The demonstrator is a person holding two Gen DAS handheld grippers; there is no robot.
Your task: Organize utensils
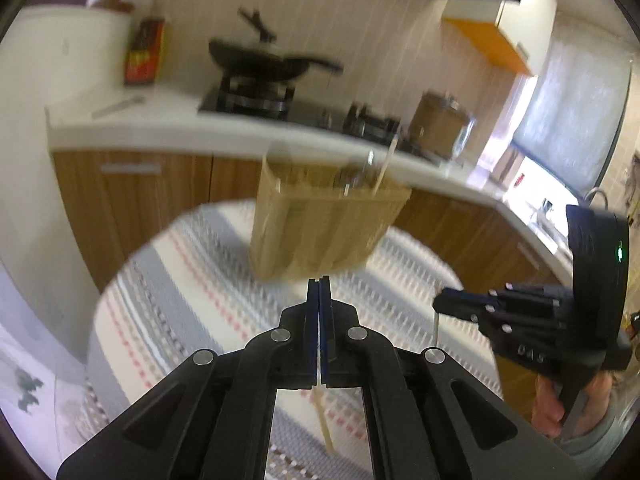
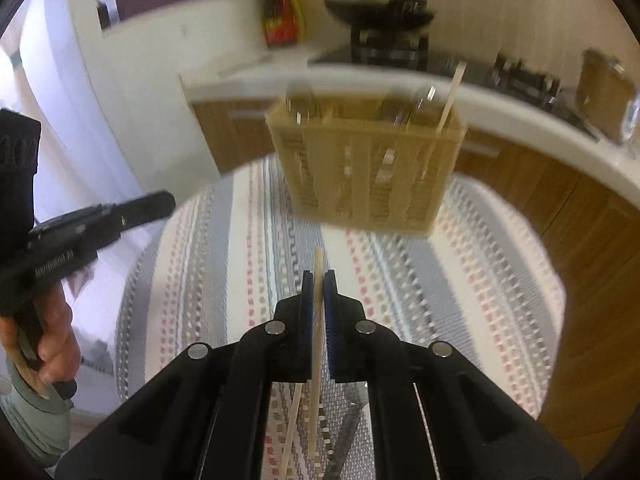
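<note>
Chopstick (image 2: 319, 300) in R tongs (image 2: 319, 280), long axis pointing toward basket (image 2: 368, 172).

Ahead of the black, blue-padded right tool (image 2: 319, 280), a pale tan slatted utensil basket (image 2: 366, 164) is seen. A light wooden chopstick (image 2: 318, 320) is shown between the blue pads. The desk (image 2: 480, 264) beneath is covered in a cloth striped in grey, cream and white, with dashed red and beige lines. Beyond the basket, brown wood-grain cabinets (image 1: 132, 200) are topped in white, and a black wok (image 1: 264, 62) is seen beside a red and yellow packet (image 1: 144, 52). Further right, an orange cupboard (image 1: 492, 42) is shown.
</note>
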